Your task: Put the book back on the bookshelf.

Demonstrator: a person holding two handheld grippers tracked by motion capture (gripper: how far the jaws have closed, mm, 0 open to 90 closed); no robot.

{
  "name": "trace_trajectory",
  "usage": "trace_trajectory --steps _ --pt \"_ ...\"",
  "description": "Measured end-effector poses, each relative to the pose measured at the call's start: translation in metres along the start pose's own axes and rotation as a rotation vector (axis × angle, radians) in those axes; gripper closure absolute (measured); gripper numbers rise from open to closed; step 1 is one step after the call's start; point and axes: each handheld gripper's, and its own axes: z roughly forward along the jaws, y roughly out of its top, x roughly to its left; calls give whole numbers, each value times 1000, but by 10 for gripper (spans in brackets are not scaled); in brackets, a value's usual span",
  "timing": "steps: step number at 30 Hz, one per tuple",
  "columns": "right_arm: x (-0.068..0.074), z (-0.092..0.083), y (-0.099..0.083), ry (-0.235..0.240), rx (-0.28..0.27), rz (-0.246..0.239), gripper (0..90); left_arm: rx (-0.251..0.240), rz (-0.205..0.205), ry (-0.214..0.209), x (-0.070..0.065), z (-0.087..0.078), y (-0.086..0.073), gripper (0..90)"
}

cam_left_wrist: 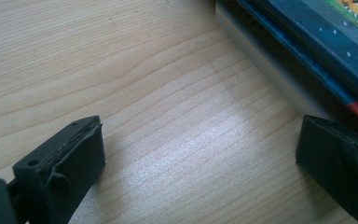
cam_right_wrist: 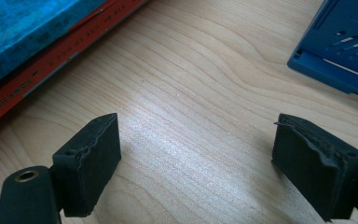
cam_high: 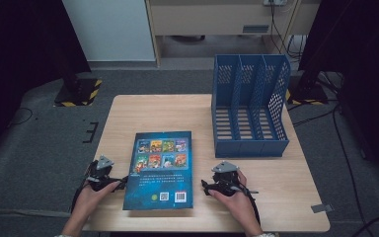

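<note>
Wooden table [cam_high: 148,111] bears book stack [cam_high: 161,168], blue file rack [cam_high: 249,106]

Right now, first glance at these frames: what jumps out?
The blue book lies flat, back cover up, at the near middle of the wooden table. A blue three-slot file rack stands empty at the far right corner. The left gripper and right gripper rest open on the table on either side of the book, holding nothing.
</note>
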Motion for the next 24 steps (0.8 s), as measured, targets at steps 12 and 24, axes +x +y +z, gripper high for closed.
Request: trace_trajectory --steps 12,24 --pt "-1 -2 1 10 -9 19 149 3 -24 -18 3 -7 4 75" --pt "23 -35 36 90 -138 -28 115 -109 -46 -69 -13 -44 17 95"
